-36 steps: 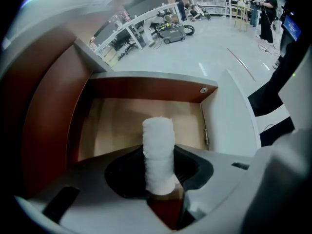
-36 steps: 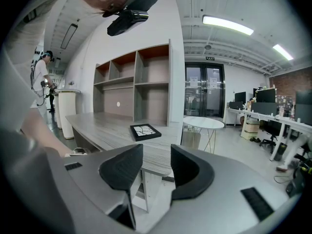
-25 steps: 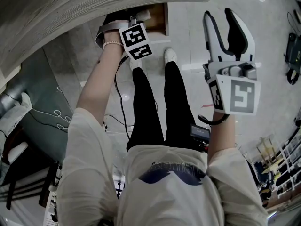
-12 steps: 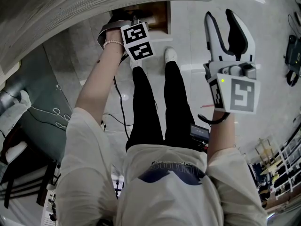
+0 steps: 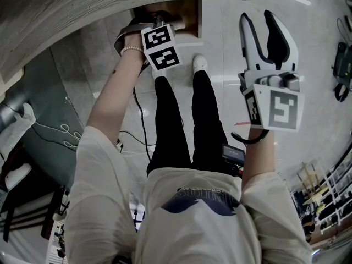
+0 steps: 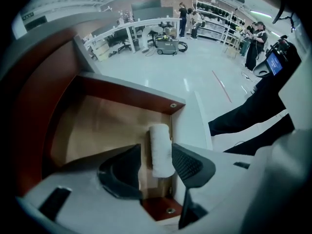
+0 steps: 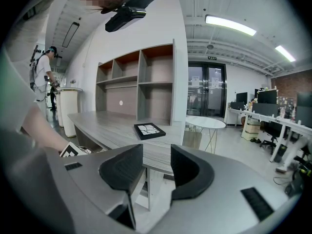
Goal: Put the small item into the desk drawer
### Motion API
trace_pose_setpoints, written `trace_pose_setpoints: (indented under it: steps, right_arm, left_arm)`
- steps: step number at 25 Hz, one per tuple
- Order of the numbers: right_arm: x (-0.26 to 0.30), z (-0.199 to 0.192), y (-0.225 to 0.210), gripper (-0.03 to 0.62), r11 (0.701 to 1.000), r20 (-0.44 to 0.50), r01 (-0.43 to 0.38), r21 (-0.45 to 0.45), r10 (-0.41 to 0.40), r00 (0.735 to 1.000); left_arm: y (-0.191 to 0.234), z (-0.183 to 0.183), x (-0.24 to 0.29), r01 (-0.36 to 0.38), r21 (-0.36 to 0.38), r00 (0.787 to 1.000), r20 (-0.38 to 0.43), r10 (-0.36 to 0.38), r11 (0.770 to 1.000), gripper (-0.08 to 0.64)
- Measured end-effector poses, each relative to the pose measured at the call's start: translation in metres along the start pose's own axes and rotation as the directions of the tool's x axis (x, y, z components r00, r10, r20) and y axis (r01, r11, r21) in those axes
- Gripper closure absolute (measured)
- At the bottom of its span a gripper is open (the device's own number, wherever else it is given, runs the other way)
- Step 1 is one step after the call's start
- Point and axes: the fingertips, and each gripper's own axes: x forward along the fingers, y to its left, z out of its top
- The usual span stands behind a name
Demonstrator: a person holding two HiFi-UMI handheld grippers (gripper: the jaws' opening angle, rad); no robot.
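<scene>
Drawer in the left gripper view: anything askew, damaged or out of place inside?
Nothing stands out. The white roll lies flat on the drawer floor along its right wall. The left gripper has just been opening its jaws; the roll shows between them, not pressed.

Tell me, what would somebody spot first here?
A white roll lies in the open drawer, against one side wall. The left tongs hang over it, jaws just opened, the roll between them but not pinched. The right tongs are open and empty, held out in the air.
</scene>
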Motion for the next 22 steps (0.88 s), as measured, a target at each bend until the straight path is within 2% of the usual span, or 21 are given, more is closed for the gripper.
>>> trace_pose_setpoints:
  steps: [4, 10, 16, 22]
  right_arm:
    - [0.002, -0.001, 0.001, 0.416, 1.0, 0.001, 0.0, -0.001, 0.0, 1.0]
    - [0.0, -0.001, 0.001, 0.416, 1.0, 0.0, -0.001, 0.0, 0.001, 1.0]
    - [-0.005, 0.014, 0.001, 0.416, 1.0, 0.018, 0.006, -0.004, -0.006, 1.0]
    - [-0.017, 0.056, 0.002, 0.416, 1.0, 0.055, 0.013, -0.018, -0.012, 0.998]
  left_arm:
    - [-0.002, 0.002, -0.001, 0.014, -0.028, 1.0, 0.024, -0.014, 1.0, 0.379]
    - [-0.004, 0.006, -0.006, 0.01, -0.023, 0.999, 0.033, -0.009, 1.0, 0.377]
    - [0.002, 0.011, -0.033, -0.044, -0.037, 0.997, 0.058, 0.047, 0.998, 0.377]
    - [-0.003, 0.018, -0.103, -0.091, -0.147, 0.981, 0.156, 0.114, 0.985, 0.377]
